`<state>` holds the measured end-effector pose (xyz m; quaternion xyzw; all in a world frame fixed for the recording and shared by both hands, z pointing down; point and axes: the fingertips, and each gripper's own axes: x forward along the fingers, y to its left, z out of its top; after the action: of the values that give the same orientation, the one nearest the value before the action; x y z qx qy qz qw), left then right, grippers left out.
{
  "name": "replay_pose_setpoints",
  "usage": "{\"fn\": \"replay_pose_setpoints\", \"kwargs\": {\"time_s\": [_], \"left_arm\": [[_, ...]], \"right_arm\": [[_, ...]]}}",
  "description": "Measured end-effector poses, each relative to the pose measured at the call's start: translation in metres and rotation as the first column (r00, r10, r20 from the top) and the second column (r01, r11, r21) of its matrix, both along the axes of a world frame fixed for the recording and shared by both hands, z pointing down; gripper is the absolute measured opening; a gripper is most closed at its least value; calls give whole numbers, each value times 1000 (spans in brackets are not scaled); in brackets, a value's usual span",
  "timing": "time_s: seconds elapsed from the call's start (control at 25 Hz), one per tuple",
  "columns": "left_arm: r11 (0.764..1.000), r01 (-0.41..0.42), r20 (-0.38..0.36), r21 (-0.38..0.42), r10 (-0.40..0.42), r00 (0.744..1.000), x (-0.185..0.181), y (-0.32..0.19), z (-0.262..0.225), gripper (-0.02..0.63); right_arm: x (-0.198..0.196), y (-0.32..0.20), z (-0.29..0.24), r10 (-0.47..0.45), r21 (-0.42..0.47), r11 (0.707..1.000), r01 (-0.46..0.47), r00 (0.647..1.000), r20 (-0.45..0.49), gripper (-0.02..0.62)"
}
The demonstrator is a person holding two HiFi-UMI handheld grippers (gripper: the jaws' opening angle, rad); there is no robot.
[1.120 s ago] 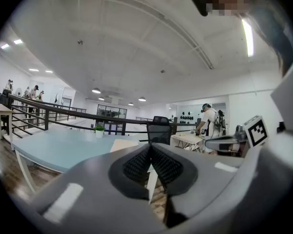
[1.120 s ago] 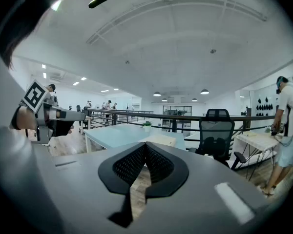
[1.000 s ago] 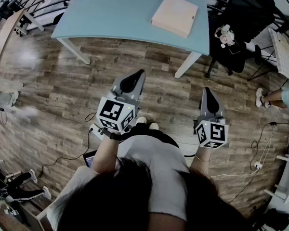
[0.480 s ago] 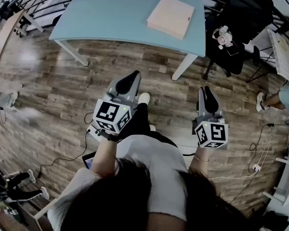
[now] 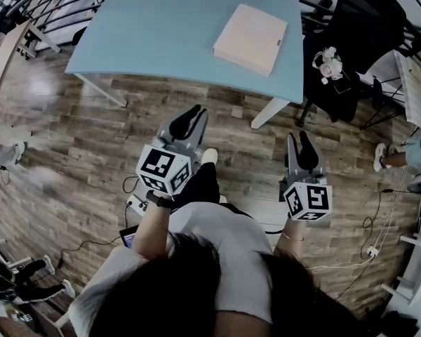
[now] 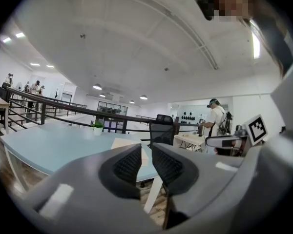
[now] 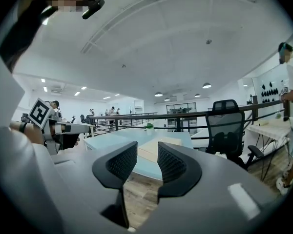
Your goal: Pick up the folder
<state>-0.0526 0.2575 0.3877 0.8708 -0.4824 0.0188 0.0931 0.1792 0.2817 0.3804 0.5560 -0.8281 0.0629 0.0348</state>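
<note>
Well ahead of right gripper [image 5: 299,141]: folder [image 5: 250,38] on table [image 5: 154,34].

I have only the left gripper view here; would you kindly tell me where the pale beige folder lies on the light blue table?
Observer: In the head view the pale beige folder lies flat near the right end of the light blue table, fully on the top.
Operator: Thank you. How do the right gripper's jaws stand?
Observer: In the right gripper view, the right gripper has its jaws apart with nothing between them; they have just been opening.
Operator: Has it reached the table?
Observer: No. The head view shows it over the brown wooden floor, short of the table's near edge.
</note>
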Motion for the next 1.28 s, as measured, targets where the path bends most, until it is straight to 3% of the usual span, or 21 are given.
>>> {"fn": "replay_pose_setpoints", "kwargs": {"time_s": [0.24,0.68,1.04,1.28], "left_arm": [[998,-33,-1,-48,33,999,-15,-69,10,110],[998,-52,-15,-29,51,999,-59,-177,1,117],[993,-90,-36,-76,88,995,-67,-214,17,123],[991,-76,-51,-107,71,996,-68,-230,33,123]], "right_arm": [[-17,-65,-2,16,-18,1000,-16,1000,7,118],[-50,-165,-8,50,-18,999,-50,999,-2,144],[-60,-201,8,72,-90,993,-73,997,-11,186],[-63,-225,28,37,-153,988,-36,999,2,242]]}}
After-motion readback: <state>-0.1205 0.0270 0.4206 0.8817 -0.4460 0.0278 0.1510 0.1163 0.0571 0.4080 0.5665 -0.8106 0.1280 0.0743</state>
